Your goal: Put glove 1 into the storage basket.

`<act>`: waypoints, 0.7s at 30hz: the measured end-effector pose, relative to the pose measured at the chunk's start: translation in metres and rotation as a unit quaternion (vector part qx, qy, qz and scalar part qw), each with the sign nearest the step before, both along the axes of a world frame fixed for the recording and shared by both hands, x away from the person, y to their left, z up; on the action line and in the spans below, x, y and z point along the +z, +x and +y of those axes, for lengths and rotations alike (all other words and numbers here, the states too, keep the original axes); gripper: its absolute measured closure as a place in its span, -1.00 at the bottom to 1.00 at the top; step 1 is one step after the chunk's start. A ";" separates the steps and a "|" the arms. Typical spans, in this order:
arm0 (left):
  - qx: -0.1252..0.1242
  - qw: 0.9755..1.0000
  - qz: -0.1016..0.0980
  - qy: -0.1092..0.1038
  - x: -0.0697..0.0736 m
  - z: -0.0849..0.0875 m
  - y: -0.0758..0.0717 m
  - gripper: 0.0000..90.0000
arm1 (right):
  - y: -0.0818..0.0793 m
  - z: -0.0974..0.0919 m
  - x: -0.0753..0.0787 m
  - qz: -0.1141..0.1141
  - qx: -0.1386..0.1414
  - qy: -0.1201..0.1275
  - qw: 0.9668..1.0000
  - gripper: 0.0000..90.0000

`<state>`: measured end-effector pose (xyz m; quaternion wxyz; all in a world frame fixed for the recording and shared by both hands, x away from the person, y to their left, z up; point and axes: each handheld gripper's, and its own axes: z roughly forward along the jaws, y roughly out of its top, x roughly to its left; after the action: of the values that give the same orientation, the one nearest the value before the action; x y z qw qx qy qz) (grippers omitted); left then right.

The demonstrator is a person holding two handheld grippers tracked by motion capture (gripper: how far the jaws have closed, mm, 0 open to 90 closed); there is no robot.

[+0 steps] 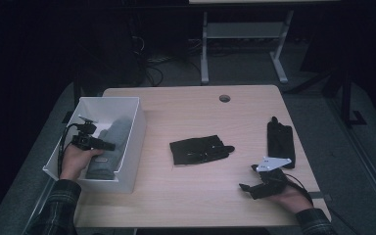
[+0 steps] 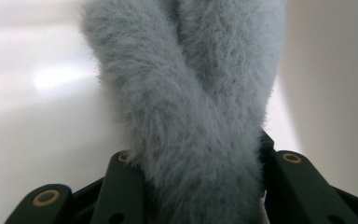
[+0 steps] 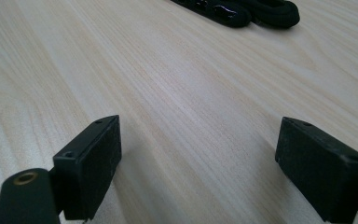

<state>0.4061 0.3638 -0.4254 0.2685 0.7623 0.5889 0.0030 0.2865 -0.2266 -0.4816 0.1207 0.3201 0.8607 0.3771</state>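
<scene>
I logged the right gripper [image 1: 263, 183] nearest me, resting on the table [image 1: 196, 191] well right of the box, its jaws spread wide with bare wood between them. My right gripper view showed both black pads [image 3: 91, 163] apart and nothing held.

The left gripper [image 1: 90, 141] sat inside the box [image 1: 132, 147], at its near end, held by the left hand [image 1: 76, 161]. A fluffy grey glove [image 1: 108, 147] lay in the box, running from the near end toward the far wall. In my left gripper view the glove [image 2: 191, 116] filled the space between the jaws, with fur bulging over their inner faces. I could not tell whether the pads pressed on it or merely flanked it.

Right of the box, mid-table, lay a black glove [image 1: 199, 150], flat, fingers pointing away from the box. Its fingertips [image 3: 256, 9] showed beyond my right jaws. Farther right of the box, near the table's right edge, lay a second black glove [image 1: 280, 142], lengthwise, just beyond the right gripper. A grommet hole [image 1: 224, 98] sat past the box's far end, near the table's back edge.
</scene>
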 end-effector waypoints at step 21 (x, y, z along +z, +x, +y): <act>-0.014 0.995 -0.099 0.027 0.088 -0.024 -0.004 -0.52 | 0.000 0.000 0.000 0.000 0.000 -0.001 1.000 -0.68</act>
<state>0.4022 0.3398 -0.3373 0.3044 0.7737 0.5482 0.0905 0.2862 -0.2266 -0.4815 0.1211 0.3202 0.8608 0.3766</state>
